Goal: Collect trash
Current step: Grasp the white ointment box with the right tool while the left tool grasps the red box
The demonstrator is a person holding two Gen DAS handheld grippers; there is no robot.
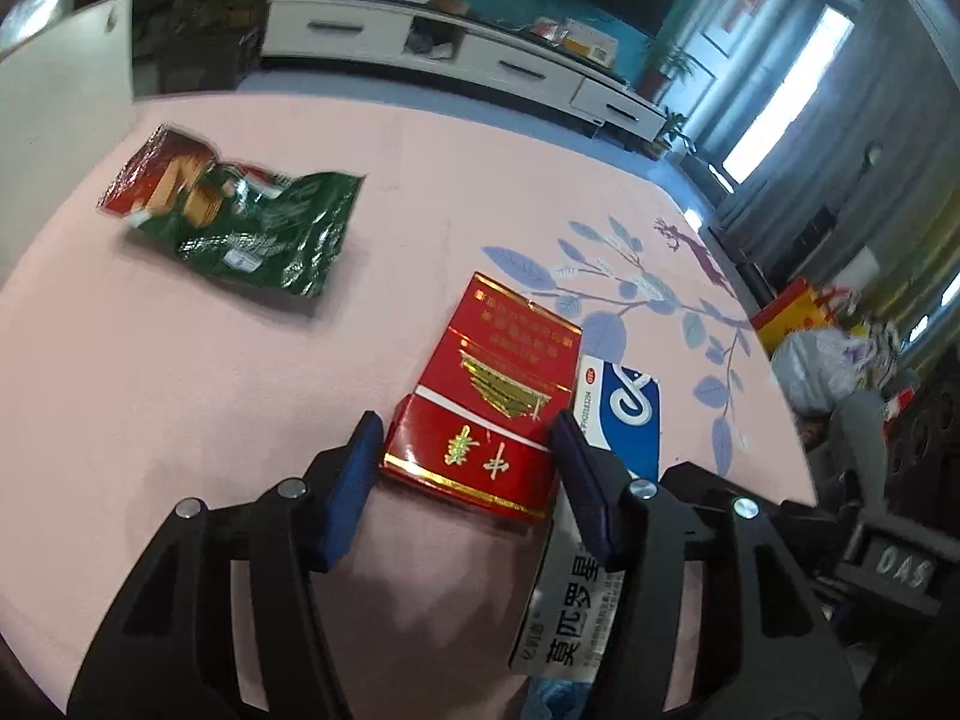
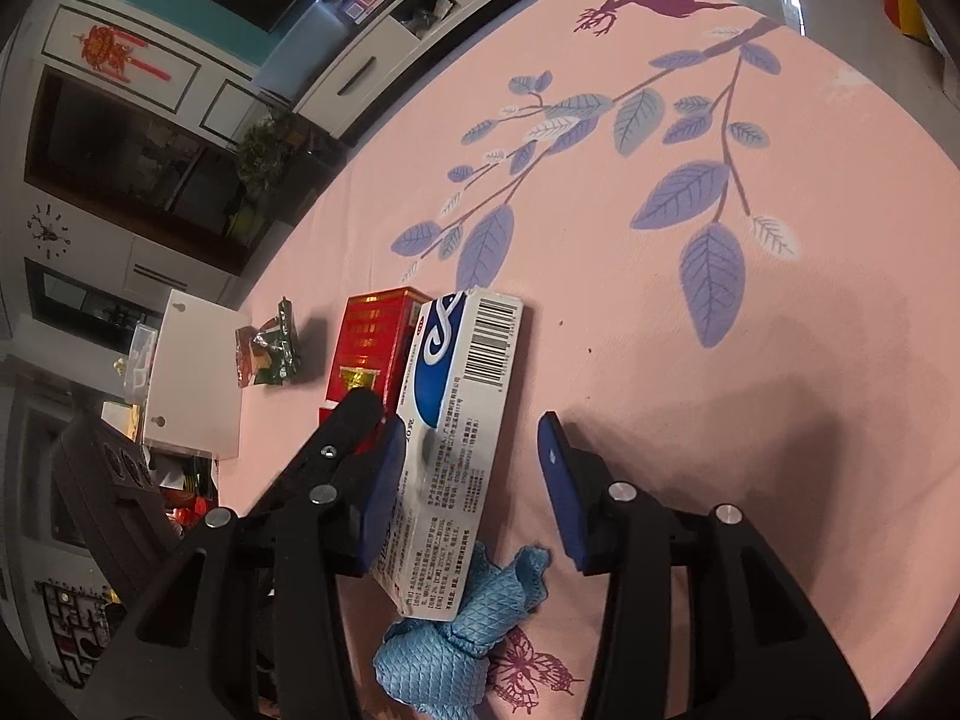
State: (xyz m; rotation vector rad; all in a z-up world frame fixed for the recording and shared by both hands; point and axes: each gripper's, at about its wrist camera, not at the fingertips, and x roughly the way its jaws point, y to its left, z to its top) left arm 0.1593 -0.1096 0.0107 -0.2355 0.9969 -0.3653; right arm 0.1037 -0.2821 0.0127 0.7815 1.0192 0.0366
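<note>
A red cigarette pack (image 1: 486, 402) lies on the pink tablecloth (image 1: 240, 390). My left gripper (image 1: 465, 438) has its blue pads touching both sides of the pack's near end. A white and blue medicine box (image 2: 456, 420) lies right beside the pack (image 2: 375, 336); it also shows in the left wrist view (image 1: 624, 420). My right gripper (image 2: 468, 438) is open around the box, its left pad against the box, its right pad apart. A green and red snack wrapper (image 1: 240, 216) lies further left on the cloth, also in the right wrist view (image 2: 270, 348).
A crumpled blue cloth (image 2: 462, 630) lies under the box's near end. A white board (image 1: 66, 96) stands at the table's left edge. A white TV cabinet (image 1: 456, 54) stands beyond the table. Bags (image 1: 822, 348) sit on the floor to the right.
</note>
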